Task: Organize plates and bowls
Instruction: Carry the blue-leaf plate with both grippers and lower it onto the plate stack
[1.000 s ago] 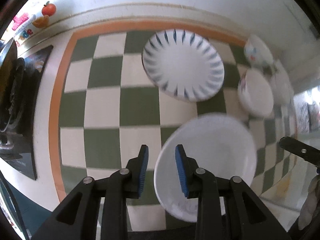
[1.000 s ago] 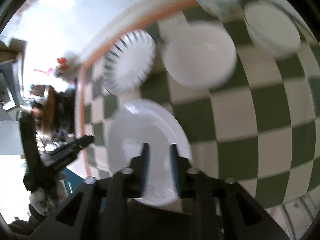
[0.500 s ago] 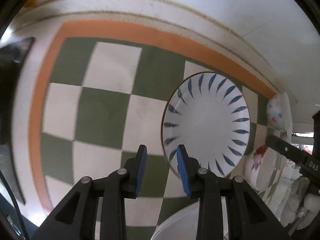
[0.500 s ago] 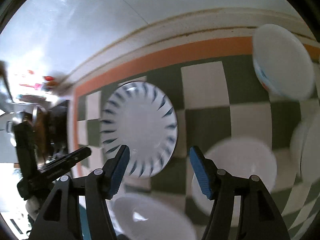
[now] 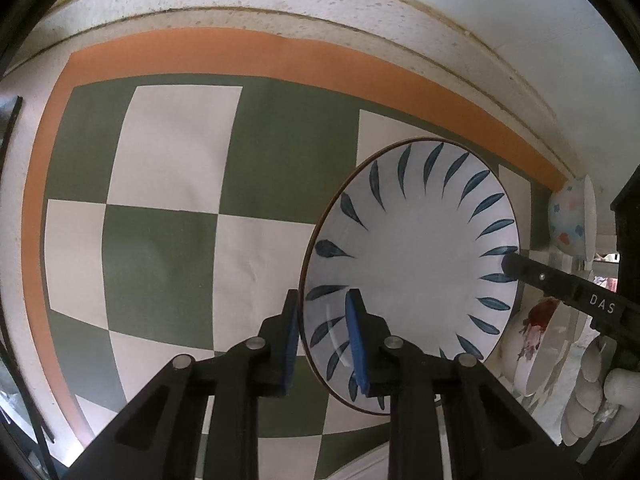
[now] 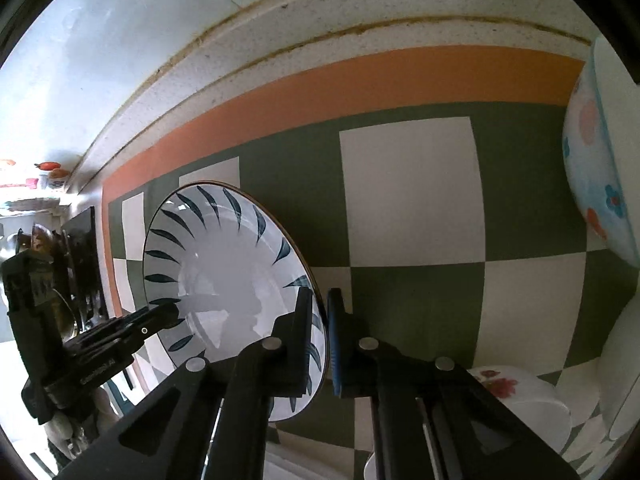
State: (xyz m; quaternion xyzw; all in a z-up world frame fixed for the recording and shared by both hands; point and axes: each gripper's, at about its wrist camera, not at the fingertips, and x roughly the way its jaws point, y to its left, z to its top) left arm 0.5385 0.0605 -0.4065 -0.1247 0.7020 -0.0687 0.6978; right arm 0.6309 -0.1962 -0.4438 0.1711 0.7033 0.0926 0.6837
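On the checked mat (image 5: 168, 248), at four o'clock in our left view, lies the plate (image 5: 416, 264); our left gripper (image 5: 322, 340) straddles its near rim, jaws narrow, not visibly clamped. Through the right view, our right gripper (image 6: 320, 340) pinches the plate (image 6: 224, 280) rim at six o'clock. Bowls (image 6: 596, 184) wait at three o'clock, so stacking looks barely begun.

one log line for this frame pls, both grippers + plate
left gripper: straddling near rim of blue-leaf plate | right gripper: straddling its opposite rim | plate: on checkered mat, lift not evident
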